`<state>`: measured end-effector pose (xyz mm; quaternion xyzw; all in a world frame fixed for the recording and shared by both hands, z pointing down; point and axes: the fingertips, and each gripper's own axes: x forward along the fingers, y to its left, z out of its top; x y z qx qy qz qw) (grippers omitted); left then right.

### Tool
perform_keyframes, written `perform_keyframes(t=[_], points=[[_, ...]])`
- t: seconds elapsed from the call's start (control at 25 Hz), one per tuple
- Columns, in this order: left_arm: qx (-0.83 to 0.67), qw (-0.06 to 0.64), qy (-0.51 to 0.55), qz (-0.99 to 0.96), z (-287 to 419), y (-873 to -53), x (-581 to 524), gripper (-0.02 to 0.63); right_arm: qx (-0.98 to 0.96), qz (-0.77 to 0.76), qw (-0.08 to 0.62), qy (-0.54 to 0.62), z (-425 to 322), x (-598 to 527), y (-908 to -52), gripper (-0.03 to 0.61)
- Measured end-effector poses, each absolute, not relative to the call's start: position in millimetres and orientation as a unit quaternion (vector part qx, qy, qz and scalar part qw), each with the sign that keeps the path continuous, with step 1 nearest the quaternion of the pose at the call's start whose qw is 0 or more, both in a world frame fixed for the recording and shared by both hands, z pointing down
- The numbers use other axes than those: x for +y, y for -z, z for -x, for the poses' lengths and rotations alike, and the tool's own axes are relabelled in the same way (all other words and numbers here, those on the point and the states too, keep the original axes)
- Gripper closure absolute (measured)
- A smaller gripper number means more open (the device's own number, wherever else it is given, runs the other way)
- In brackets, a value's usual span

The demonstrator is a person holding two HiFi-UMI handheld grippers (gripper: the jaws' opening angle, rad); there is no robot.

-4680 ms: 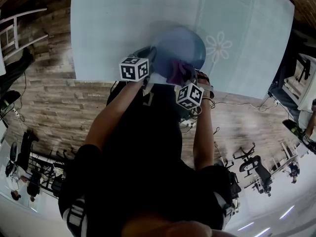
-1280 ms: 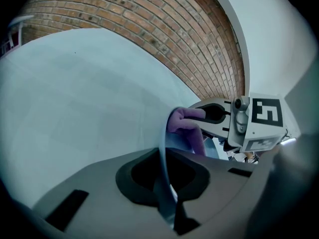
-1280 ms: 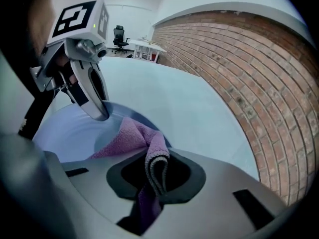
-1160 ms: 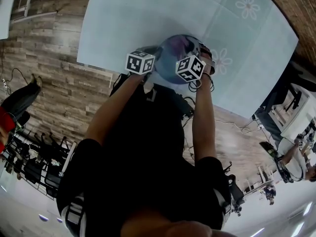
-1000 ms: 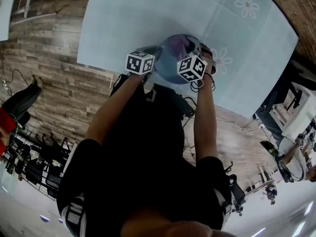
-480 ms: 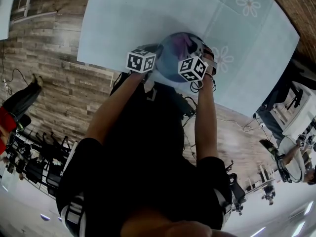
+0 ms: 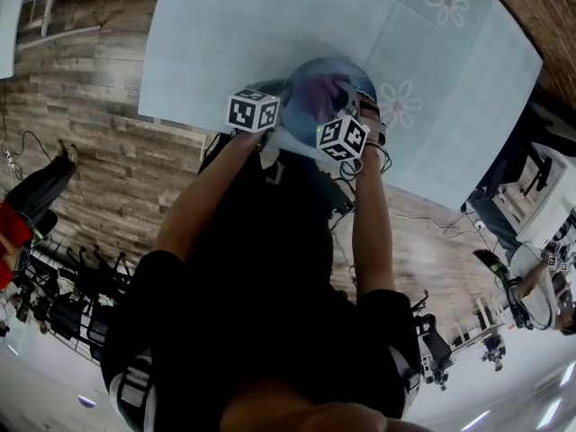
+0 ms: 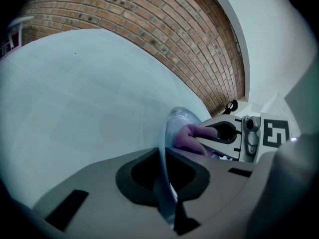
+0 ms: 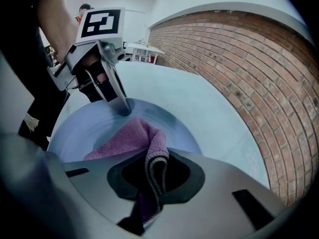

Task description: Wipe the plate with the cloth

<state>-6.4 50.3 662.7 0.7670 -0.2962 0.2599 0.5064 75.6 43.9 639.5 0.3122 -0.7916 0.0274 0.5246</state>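
Sliding nearer me than half a second ago, my right gripper (image 9: pixel 151 185) has its fingers clenched on a fold of the soft, limp purple cloth (image 9: pixel 127 138), which drapes ahead of them onto the plate (image 9: pixel 84 128). My left gripper (image 8: pixel 167 203), unmoved, pinches the plate's thin rim over the worktop (image 8: pixel 75 93). The plate looks rigid, slick and breakable, so I judge the rim the right hold.

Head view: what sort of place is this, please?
Probably a big indoor workspace or studio, not a kitchen: a brick wall, a wood-plank floor, and a pale flowered tablecloth.
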Motion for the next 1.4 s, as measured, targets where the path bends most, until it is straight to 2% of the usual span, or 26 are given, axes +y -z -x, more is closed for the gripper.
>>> perform_keyframes(t=[0.68, 1.4], points=[[-0.295, 0.510, -0.261, -0.765, 5, -661, 48, 0.566, -0.816, -0.241, 0.524, -0.046, -41, 121, -639, 0.515], [-0.296, 0.507, -0.261, -0.766, 4, -661, 50, 0.566, -0.819, -0.194, 0.534, -0.081, -44, 166, -641, 0.515]])
